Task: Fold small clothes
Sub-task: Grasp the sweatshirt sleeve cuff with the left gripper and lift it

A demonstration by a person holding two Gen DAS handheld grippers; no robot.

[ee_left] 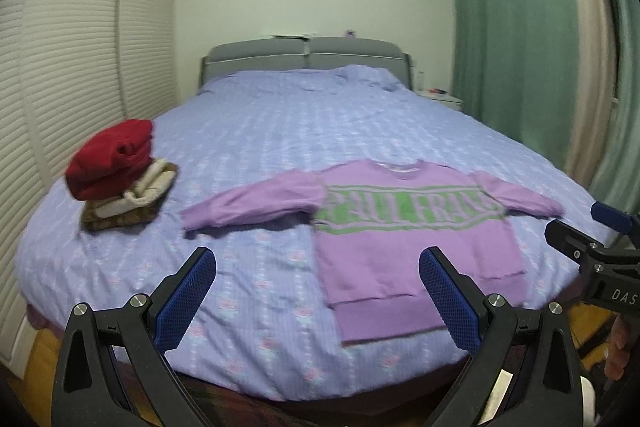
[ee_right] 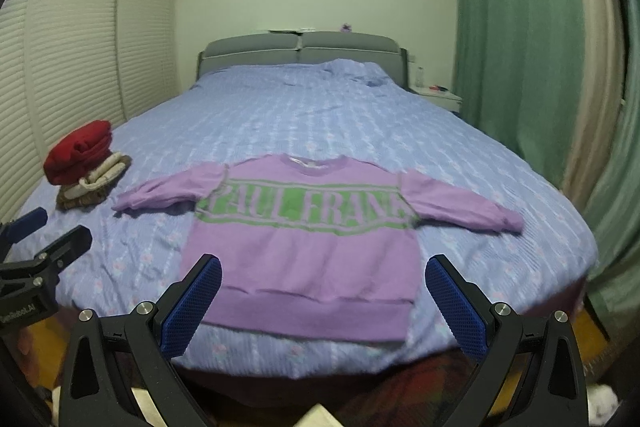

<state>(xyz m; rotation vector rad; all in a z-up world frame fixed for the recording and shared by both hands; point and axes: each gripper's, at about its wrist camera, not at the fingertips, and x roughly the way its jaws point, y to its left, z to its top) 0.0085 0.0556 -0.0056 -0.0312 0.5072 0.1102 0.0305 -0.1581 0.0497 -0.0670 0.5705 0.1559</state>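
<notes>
Here, purple Paul Frank sweatshirt point(ee_right: 304, 247) flat on the bed point(ee_right: 300, 115), sleeves spread, folded clothes stack point(ee_left: 120, 175) beside it, left gripper point(ee_left: 316, 291) and right gripper point(ee_right: 322, 299) fingers apart, empty.

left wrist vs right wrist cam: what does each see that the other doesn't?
Left wrist only: the right gripper at its right edge, and its own open left gripper.
Right wrist only: the sweatshirt lettering legible as PAUL FRANK, centred.
Both: the purple sweatshirt spread flat on the bed, the folded clothes stack with a red garment on top, green curtains.
</notes>
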